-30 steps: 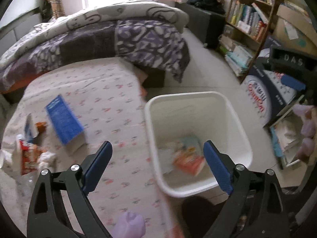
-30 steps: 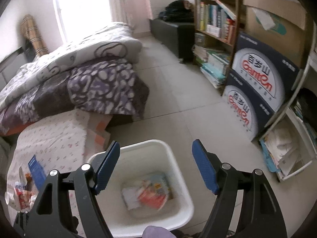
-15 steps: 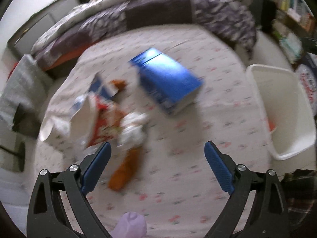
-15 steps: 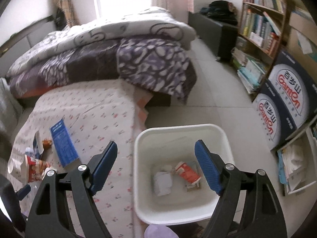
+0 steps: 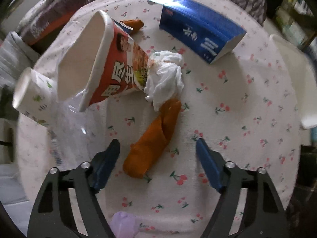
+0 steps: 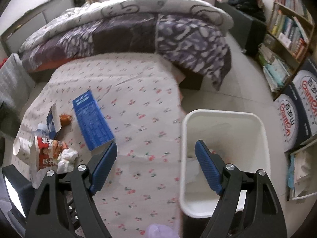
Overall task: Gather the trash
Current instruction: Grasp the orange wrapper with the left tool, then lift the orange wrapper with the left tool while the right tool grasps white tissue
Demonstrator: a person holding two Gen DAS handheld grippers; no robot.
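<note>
Approach step: your left gripper (image 5: 158,148), jaws spread and empty, frames the crumpled orange paper wrapper (image 5: 153,138) mid-tablecloth; lower and close next. Your right gripper (image 6: 156,159), also spread, hovers beside the white plastic bin (image 6: 263,136).

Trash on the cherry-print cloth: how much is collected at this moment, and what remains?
Done: a few pieces lie in the white bin. In hand: nothing; the left gripper hovers, jaws open, over the orange wrapper; the right gripper is open too. Left: crumpled tissue, red noodle carton, paper cup, blue box, clear plastic bottle.
</note>
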